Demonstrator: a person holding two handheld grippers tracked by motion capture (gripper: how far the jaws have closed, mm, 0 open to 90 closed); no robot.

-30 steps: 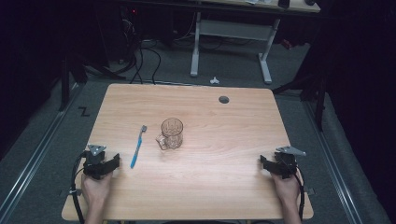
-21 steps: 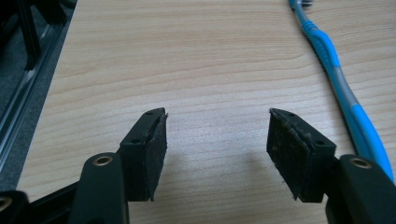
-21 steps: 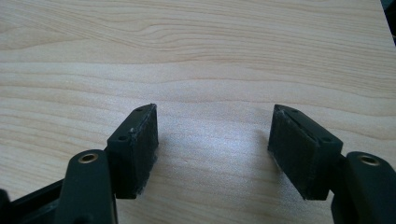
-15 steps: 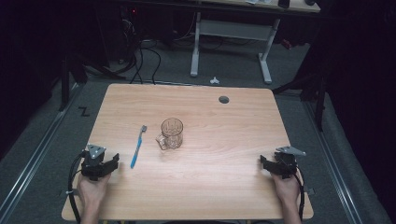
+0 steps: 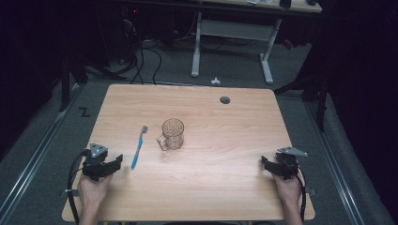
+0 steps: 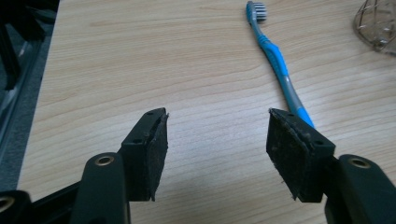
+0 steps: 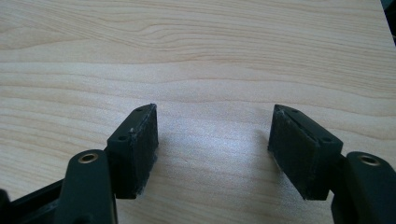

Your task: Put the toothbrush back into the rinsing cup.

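Observation:
A blue and grey toothbrush [image 5: 138, 146] [image 6: 275, 60] lies flat on the wooden table [image 5: 225, 140], bristles at the far end. A clear glass mug [image 5: 172, 134] [image 6: 378, 23] stands upright just right of it. My left gripper [image 5: 114, 164] [image 6: 217, 135] rests at the front left, just left of the brush's near handle end. Its jaws have just been opening and stand open with only bare wood between them. My right gripper [image 5: 266, 165] [image 7: 215, 135] sits at the front right, open over bare wood, far from both objects.
A dark round hole [image 5: 225, 100] sits in the table near its far edge. Behind the table are a white desk frame [image 5: 197, 47] and loose cables [image 5: 141, 56] on the floor. The table's left edge [image 6: 44, 84] runs close beside my left gripper.
The left gripper has shifted only slightly at the front left. The right gripper, toothbrush and mug are where they were.

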